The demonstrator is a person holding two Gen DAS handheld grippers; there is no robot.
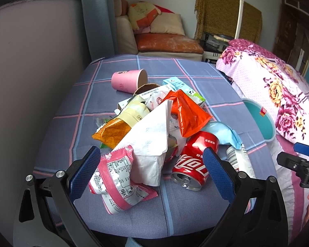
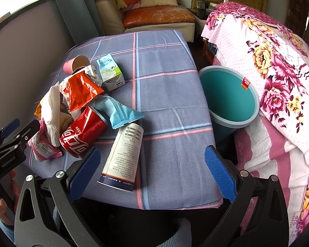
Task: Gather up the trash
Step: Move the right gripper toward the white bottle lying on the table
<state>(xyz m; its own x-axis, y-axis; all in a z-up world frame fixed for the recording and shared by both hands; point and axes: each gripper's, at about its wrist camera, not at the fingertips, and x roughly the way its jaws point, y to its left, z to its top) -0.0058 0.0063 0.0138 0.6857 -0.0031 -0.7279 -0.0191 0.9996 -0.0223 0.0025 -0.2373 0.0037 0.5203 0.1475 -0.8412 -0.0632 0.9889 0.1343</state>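
A heap of trash lies on the checked table cloth (image 1: 146,212): a red cola can (image 1: 192,162) on its side, a pink wrapper (image 1: 115,177), a white tissue (image 1: 152,142), an orange-red wrapper (image 1: 187,113), a pale blue bag (image 2: 119,111), a milk carton (image 2: 111,74) and a pink paper cup (image 1: 127,80). A white cylindrical can (image 2: 123,156) lies nearer the front edge. My left gripper (image 1: 150,173) is open, with the pink wrapper and cola can between its fingers. My right gripper (image 2: 152,170) is open just behind the white can. A teal bin (image 2: 228,96) stands right of the table.
A bed with a floral quilt (image 2: 274,65) presses against the bin on the right. A sofa with cushions (image 1: 166,41) stands behind the table. A grey wall and a padded pole (image 1: 96,20) close off the left. A hand (image 2: 4,201) holds the left gripper's handle.
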